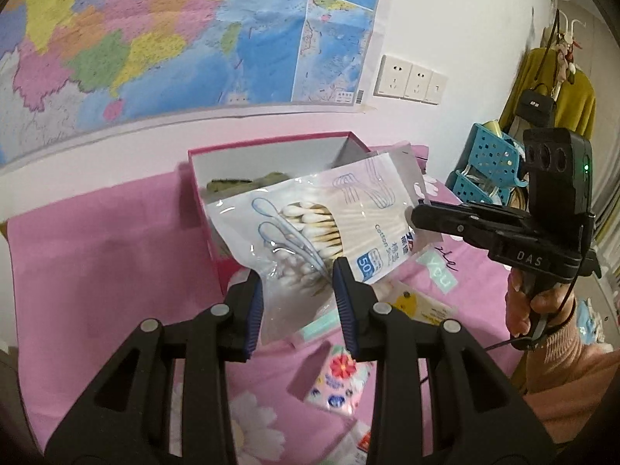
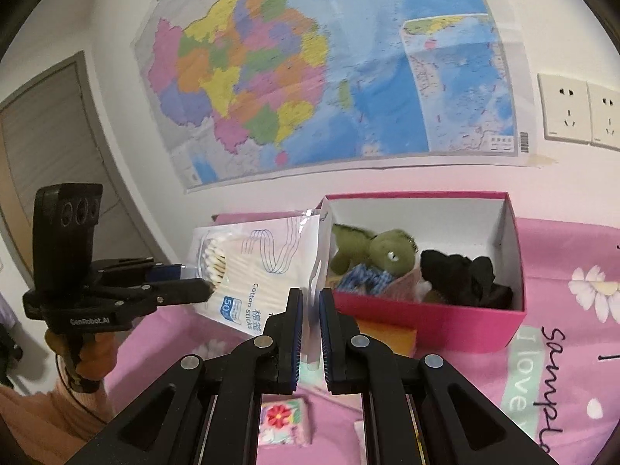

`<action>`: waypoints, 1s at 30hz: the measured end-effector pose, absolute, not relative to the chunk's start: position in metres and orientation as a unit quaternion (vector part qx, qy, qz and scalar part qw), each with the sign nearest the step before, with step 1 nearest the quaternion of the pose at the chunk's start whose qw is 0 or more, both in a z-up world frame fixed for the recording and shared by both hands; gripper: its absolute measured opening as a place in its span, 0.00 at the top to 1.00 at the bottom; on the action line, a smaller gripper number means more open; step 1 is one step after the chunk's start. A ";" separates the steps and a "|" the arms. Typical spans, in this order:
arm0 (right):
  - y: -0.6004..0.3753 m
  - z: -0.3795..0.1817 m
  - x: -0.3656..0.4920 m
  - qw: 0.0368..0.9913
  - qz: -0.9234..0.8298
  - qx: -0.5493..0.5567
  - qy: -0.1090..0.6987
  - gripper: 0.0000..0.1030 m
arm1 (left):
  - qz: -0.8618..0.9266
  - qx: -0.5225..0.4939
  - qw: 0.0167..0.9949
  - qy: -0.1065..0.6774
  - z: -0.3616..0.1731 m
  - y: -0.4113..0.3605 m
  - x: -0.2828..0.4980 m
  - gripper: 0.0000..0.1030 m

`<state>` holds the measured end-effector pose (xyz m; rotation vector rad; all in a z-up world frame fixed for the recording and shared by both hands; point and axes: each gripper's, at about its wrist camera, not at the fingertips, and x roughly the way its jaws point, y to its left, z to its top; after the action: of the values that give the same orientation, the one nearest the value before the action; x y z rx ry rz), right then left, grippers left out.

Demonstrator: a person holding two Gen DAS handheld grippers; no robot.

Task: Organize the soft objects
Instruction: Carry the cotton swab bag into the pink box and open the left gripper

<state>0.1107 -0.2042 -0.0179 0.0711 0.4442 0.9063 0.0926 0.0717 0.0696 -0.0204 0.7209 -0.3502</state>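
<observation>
A clear and white bag of cotton swabs [image 1: 310, 228] hangs in the air, stretched between both grippers. My left gripper [image 1: 296, 271] is shut on its swab end, the blue pads pressing the plastic. My right gripper [image 2: 310, 295] is shut on the thin white flap at the bag's [image 2: 255, 271] other end. In the left wrist view the right gripper [image 1: 416, 215] comes in from the right; in the right wrist view the left gripper [image 2: 205, 285] comes in from the left. The bag hovers at the left wall of a pink box [image 2: 426, 319]. Inside lie a green plush turtle [image 2: 383, 255], black cloth [image 2: 465, 275] and checked cloth [image 2: 360, 279].
A pink flowered bedsheet [image 1: 116, 263] covers the surface. A floral tissue packet [image 2: 285, 422] lies below the grippers, a yellow card [image 1: 410, 302] beside it. A blue perforated basket [image 1: 488, 166] stands at the far right. The map-covered wall [image 2: 310, 77] is just behind the box.
</observation>
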 end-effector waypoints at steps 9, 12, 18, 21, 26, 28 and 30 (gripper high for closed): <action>-0.201 -0.017 0.147 0.882 0.413 0.042 0.221 0.92 | -0.159 0.006 0.919 0.362 0.073 0.063 0.133 0.66; -0.198 -0.019 0.158 0.884 0.407 0.043 0.228 0.92 | -0.155 0.006 0.916 0.371 0.069 0.062 0.148 0.66; -0.192 -0.026 0.181 0.885 0.394 0.044 0.245 0.92 | -0.150 -0.005 0.908 0.392 0.059 0.064 0.176 0.65; -0.187 -0.031 0.192 0.885 0.387 0.042 0.255 0.92 | -0.143 -0.006 0.903 0.406 0.050 0.064 0.189 0.65; -0.180 -0.041 0.210 0.884 0.376 0.040 0.275 0.92 | -0.132 -0.001 0.895 0.427 0.037 0.062 0.208 0.64; -0.178 -0.045 0.216 0.883 0.370 0.040 0.285 0.92 | -0.125 0.002 0.892 0.435 0.032 0.062 0.213 0.62; -0.176 -0.047 0.222 0.882 0.367 0.040 0.292 0.92 | -0.115 0.003 0.889 0.443 0.027 0.062 0.217 0.62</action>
<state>0.2224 -0.1756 -0.0473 0.0836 0.6070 0.7642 0.2170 0.0623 0.0275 0.0066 0.9195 -0.2382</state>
